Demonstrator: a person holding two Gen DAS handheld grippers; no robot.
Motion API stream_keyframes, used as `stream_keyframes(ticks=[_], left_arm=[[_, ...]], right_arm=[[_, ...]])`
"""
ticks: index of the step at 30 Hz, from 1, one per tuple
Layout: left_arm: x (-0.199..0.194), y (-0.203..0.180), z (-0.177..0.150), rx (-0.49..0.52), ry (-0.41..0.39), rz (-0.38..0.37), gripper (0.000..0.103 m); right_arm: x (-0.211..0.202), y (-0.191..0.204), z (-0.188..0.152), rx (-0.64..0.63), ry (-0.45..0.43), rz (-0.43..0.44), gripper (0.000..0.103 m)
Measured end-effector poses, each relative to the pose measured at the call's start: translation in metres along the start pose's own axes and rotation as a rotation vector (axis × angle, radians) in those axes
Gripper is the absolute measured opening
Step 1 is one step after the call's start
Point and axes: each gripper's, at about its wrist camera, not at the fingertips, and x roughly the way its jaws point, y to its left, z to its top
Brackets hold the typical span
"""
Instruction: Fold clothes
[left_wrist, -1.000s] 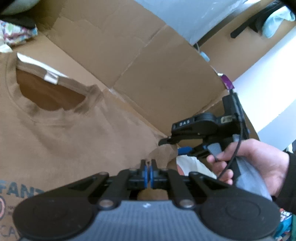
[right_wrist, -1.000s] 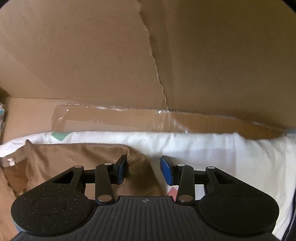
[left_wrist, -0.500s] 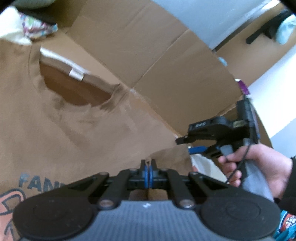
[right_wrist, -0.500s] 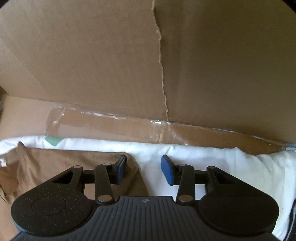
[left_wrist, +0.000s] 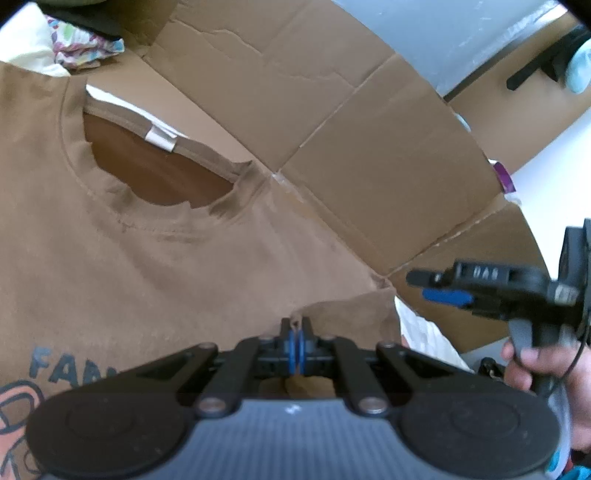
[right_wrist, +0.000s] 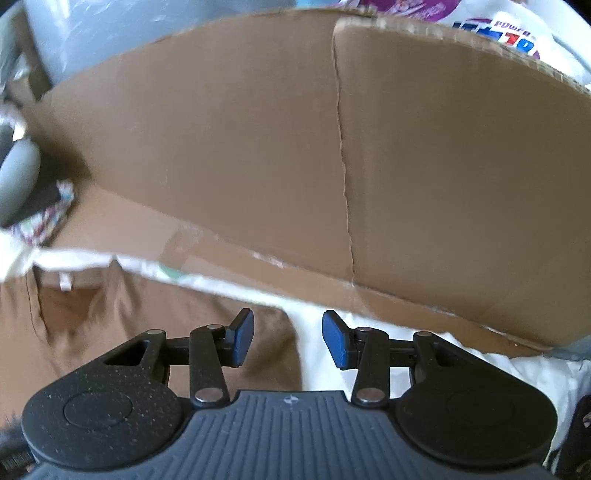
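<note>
A: Between the left gripper's (left_wrist: 296, 345) jaws: a fold of the brown T-shirt (left_wrist: 147, 266), pinched tight, blue pads pressed together with the cloth edge poking up between them.

B: Which part of the shirt?

A: The sleeve-side edge. The collar (left_wrist: 155, 147), with its white tag, sits up and left of the jaws, and the chest print runs off the lower left corner of the left view.

B: What is the shirt lying on?

A: White cloth (right_wrist: 369, 317) over a flattened cardboard box (left_wrist: 369, 155). The white shows past the shirt's right edge in both views.

B: Right gripper (right_wrist: 288, 336)?

A: Jaws spread, nothing between the pads. In the right view the shirt's edge lies below the left pad, white cloth below the right one. Looks clear of the fabric, but I cannot tell for sure from this angle.

B: Seen from the left side?

A: It's at the far right of the left view, held by a hand (left_wrist: 535, 373), apart from the shirt and to the right of the pinched fold. Cardboard wall (right_wrist: 258, 147) stands behind it in the right view.
</note>
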Motion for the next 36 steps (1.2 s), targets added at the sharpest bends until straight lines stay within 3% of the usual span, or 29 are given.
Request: stream_keyframes(ticks=[8,15,20,24,25,30,36], left_arm=[[-0.001,0.001,0.0,-0.019,-0.016,0.013,0.002],[0.001,0.004,-0.001,-0.022,-0.012,0.022,0.002],[0.002,0.005,-0.001,-0.02,-0.011,0.023,0.002],[0.002,0.007,0.0,-0.023,-0.015,0.024,0.002],[0.002,0.007,0.001,-0.026,-0.016,0.023,0.002],[0.004,0.01,0.005,-0.042,-0.019,0.022,0.002],[0.006,0.011,0.006,-0.044,-0.016,0.023,0.002]], right_arm=[[0.015,0.005,-0.023,-0.02,0.05,-0.025,0.048],[0.027,0.01,-0.021,-0.019,0.022,-0.046,0.047],[0.035,0.019,-0.017,-0.004,0.01,-0.015,0.04],[0.039,0.026,-0.021,-0.074,0.01,-0.026,0.038],[0.039,0.025,-0.021,-0.071,0.008,-0.024,0.033],[0.021,0.007,-0.012,0.031,-0.034,0.034,0.032],[0.015,0.003,-0.022,-0.093,0.016,0.09,0.033]])
